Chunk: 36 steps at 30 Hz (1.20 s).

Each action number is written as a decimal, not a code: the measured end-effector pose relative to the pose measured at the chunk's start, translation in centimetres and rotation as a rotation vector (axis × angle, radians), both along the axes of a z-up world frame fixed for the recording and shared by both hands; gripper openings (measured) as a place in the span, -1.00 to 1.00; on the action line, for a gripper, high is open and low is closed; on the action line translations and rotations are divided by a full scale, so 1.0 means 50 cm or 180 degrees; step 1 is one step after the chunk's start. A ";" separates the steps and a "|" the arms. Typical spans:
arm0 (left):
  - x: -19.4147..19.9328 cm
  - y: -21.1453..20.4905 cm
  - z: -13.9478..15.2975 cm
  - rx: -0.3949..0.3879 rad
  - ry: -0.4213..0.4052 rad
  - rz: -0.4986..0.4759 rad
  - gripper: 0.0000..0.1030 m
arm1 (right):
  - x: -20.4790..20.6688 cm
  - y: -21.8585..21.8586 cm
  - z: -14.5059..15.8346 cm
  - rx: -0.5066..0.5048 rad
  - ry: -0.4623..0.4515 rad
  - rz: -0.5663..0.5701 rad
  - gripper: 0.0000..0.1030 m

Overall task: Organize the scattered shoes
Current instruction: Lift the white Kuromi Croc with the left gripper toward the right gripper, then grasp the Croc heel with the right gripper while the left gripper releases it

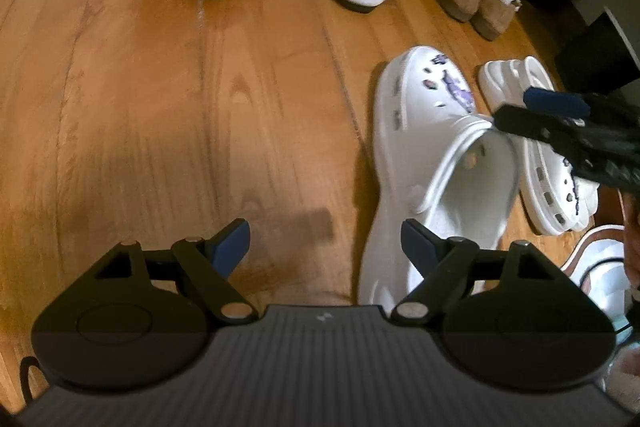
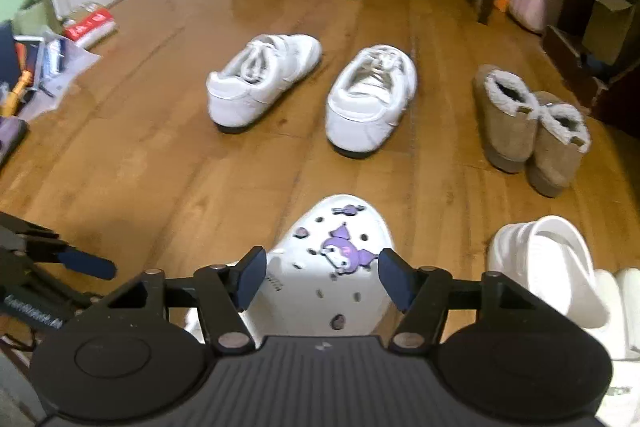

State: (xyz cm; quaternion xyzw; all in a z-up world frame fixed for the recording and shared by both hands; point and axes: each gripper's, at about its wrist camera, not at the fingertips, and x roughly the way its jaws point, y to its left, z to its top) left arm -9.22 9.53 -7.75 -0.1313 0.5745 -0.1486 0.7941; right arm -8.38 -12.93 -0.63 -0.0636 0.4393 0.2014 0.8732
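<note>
Both tools hang open over shoes spread across a wooden floor [image 2: 168,163].

The right tool [image 2: 322,277] hovers with its blue pads spread above a white clog [image 2: 340,267] with purple charms, gripping nothing. The left tool [image 1: 326,247] is open too, over bare floor just left of that clog. A second clog [image 1: 560,183] lies beside it; two white sneakers [image 2: 264,79] and a pair of tan fleece-lined boots [image 2: 528,123] sit farther off.
</note>
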 end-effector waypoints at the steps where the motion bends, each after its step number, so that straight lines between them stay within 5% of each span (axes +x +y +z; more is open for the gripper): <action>1: 0.000 0.003 -0.004 -0.0010 0.0009 0.0031 0.60 | -0.004 0.006 -0.006 -0.0034 0.0012 0.0056 0.05; 6: 0.008 0.024 -0.022 -0.0135 0.0130 0.0391 0.61 | -0.009 0.059 -0.056 -0.0582 -0.0179 0.0324 0.02; 22: -0.008 0.011 -0.040 0.0116 0.0219 0.0390 0.64 | -0.001 0.027 -0.102 -0.0438 -0.0527 -0.0194 -0.39; 36: -0.003 0.078 0.013 0.0209 0.0065 0.0571 0.64 | -0.034 -0.050 -0.062 0.0800 -0.0036 -0.1183 -0.46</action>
